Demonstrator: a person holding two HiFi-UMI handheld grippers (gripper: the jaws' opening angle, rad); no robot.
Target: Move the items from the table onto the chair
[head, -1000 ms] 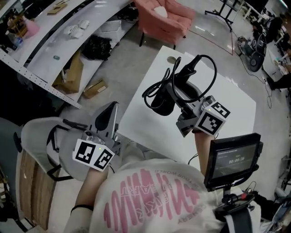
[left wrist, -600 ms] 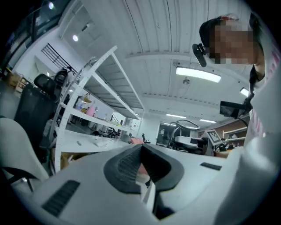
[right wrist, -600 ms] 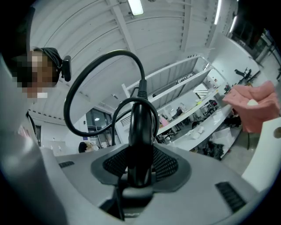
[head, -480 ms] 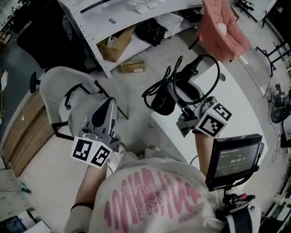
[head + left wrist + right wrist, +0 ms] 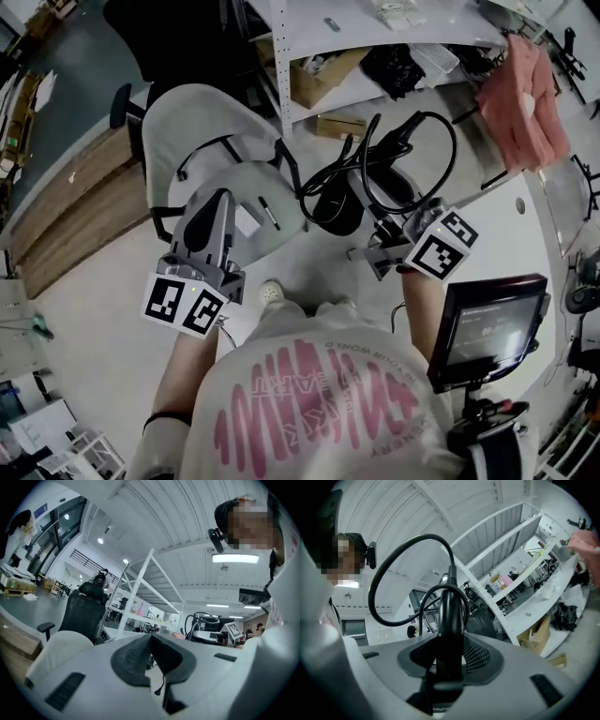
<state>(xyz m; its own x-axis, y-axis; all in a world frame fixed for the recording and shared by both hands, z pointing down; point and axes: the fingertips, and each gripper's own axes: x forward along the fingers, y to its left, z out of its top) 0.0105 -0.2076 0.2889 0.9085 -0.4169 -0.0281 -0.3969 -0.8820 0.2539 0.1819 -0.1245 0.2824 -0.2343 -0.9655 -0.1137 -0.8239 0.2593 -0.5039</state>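
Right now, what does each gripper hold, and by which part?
The right gripper holds the black hair dryer by its handle; the left gripper is shut and empty.

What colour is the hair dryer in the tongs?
Black. The hair dryer shows best in the head view.
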